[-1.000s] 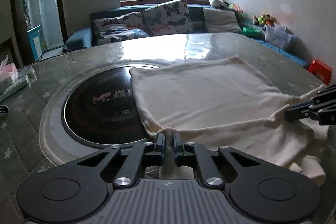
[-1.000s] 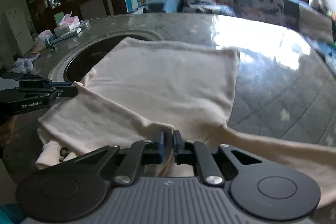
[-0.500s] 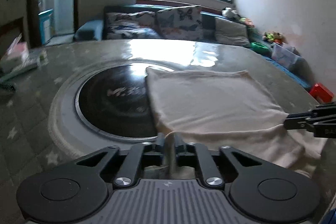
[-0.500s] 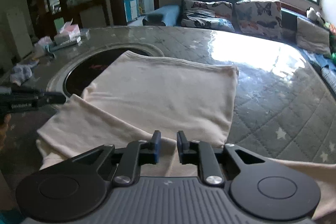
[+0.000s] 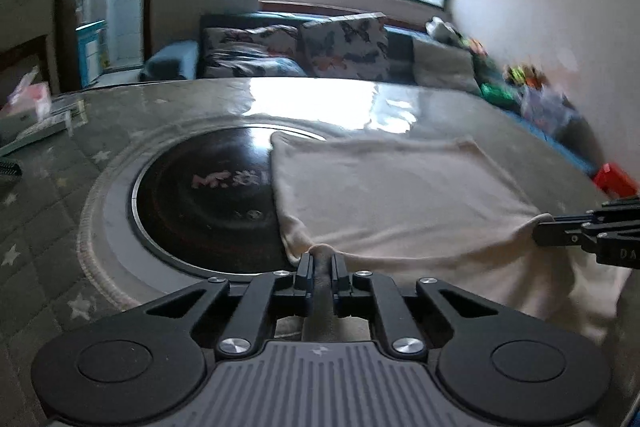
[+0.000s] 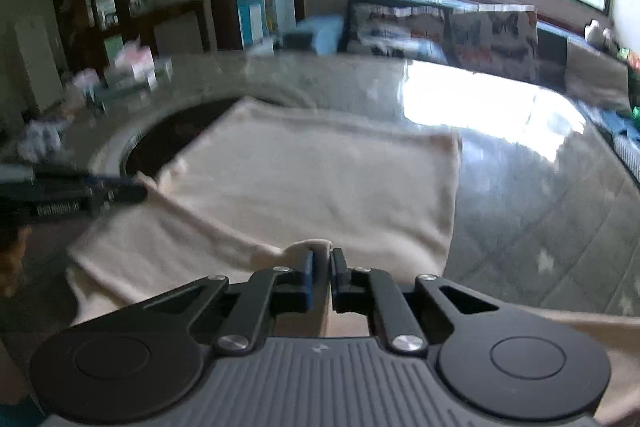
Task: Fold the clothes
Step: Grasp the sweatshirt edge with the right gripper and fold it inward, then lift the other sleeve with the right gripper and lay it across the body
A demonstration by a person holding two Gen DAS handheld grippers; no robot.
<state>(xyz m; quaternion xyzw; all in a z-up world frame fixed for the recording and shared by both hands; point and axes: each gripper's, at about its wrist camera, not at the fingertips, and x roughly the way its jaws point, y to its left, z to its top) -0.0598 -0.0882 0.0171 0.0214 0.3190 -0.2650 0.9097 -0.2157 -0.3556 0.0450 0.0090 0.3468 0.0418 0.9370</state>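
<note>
Cream garment (image 5: pixel 400 203) is soft and limp; your left claw (image 5: pixel 320 263) and right claw (image 6: pixel 322 259), jaws closing, pinch its near fold at frame bottom.

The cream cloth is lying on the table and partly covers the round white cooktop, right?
Almost. The left wrist view shows the cream cloth on the grey quilted table, partly covering a round cooktop, but that cooktop is glossy black, not white.

Two low wrist views, shared garment (image 5: pixel 392 195)
</note>
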